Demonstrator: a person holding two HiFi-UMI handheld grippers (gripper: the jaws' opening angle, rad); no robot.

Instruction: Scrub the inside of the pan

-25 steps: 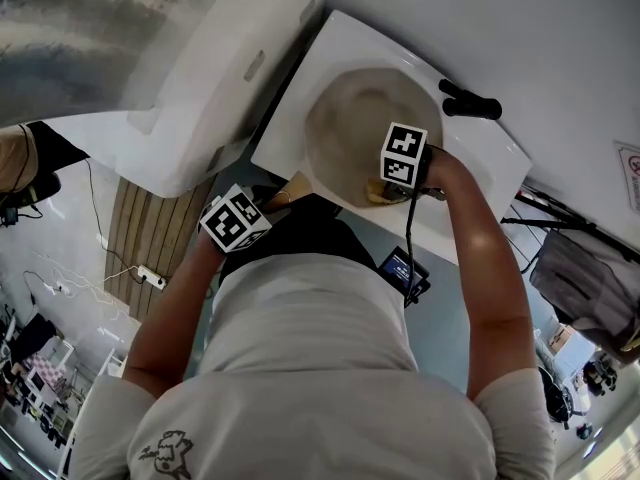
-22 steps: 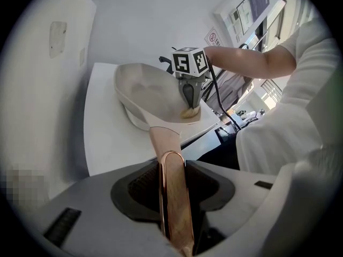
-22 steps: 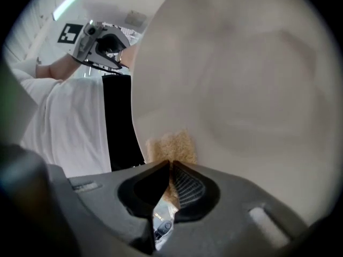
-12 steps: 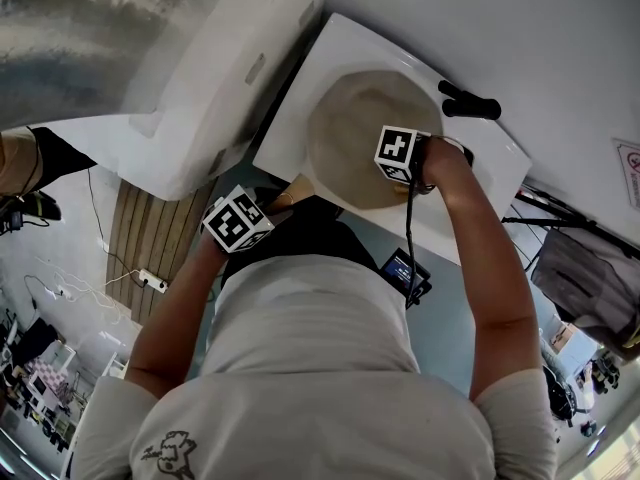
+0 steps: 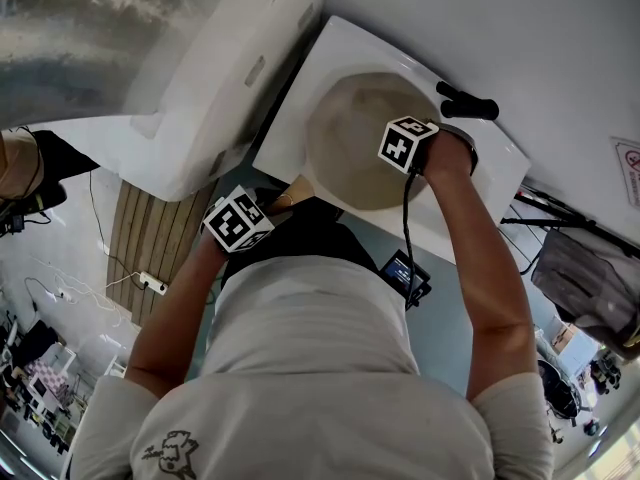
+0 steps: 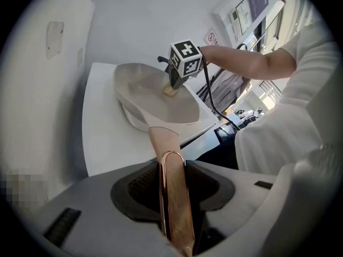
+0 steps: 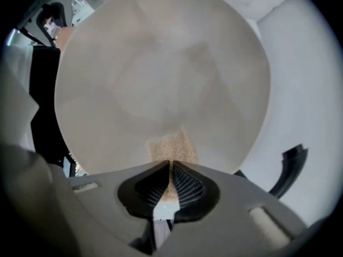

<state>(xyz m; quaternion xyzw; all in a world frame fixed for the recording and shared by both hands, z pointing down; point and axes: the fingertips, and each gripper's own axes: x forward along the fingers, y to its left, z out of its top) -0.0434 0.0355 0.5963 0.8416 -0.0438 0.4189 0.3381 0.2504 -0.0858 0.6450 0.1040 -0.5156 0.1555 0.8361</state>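
A beige pan (image 5: 350, 138) (image 6: 153, 92) lies on a white counter (image 5: 345, 38). Its copper-coloured handle (image 6: 172, 197) runs between the jaws of my left gripper (image 6: 171, 167), which is shut on it at the counter's near edge. My right gripper (image 5: 405, 153) (image 7: 170, 167) reaches into the pan at its far right side and is shut on a tan sponge (image 7: 170, 146) (image 6: 170, 90). The sponge presses on the pan's inner wall near the rim. The pan's inside (image 7: 161, 74) looks plain and pale.
A black curved fitting (image 5: 468, 103) (image 7: 289, 165) stands on the counter just beyond the pan. A big white appliance (image 5: 220, 98) flanks the counter on the left. A cable (image 5: 407, 228) hangs from the right gripper down to a small device (image 5: 405, 273).
My right gripper has slid with the sponge from the pan's near rim to its far right side. The left gripper and the pan have stayed put.
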